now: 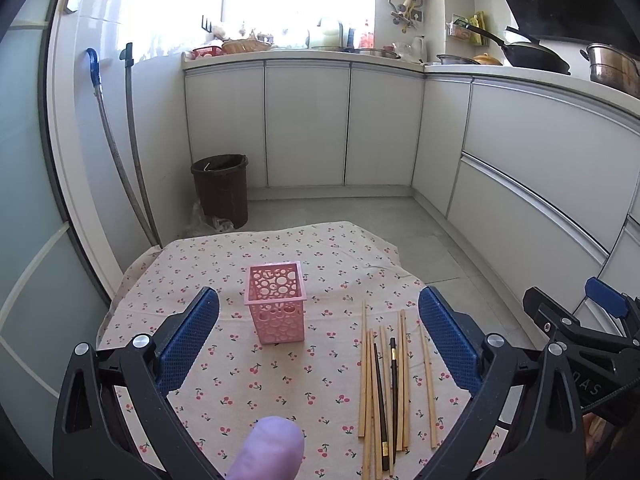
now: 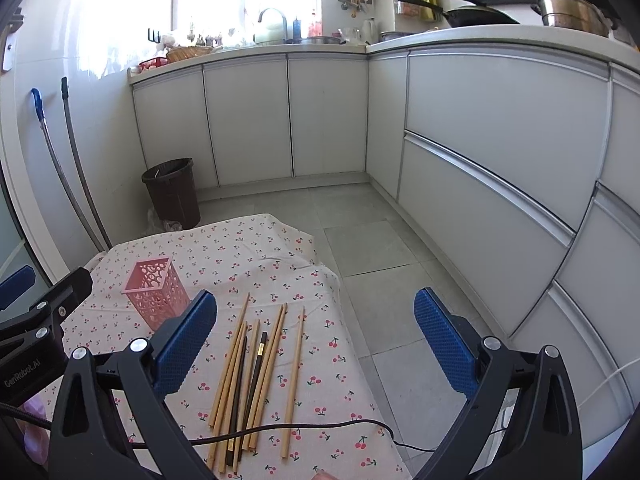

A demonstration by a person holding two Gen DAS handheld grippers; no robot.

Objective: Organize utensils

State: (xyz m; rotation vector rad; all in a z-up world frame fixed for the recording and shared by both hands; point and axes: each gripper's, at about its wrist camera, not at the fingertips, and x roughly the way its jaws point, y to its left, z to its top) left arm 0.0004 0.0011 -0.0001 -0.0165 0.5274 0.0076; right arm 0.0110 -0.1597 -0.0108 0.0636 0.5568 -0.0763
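A pink perforated utensil holder (image 1: 276, 304) stands upright on the cherry-print tablecloth (image 1: 280, 376); it also shows in the right wrist view (image 2: 156, 292). Several wooden chopsticks and two dark ones (image 1: 386, 384) lie side by side to its right, seen also in the right wrist view (image 2: 252, 380). My left gripper (image 1: 320, 304) is open and empty, above the cloth before the holder. My right gripper (image 2: 316, 304) is open and empty, above the chopsticks and the table's right edge; it shows at the right of the left wrist view (image 1: 580, 320).
A black cable (image 2: 320, 428) crosses the near ends of the chopsticks. A dark bin (image 1: 222, 190) stands on the floor beyond the table. White cabinets (image 1: 520, 168) run along the back and right. Two hoses (image 1: 128, 160) hang on the left wall.
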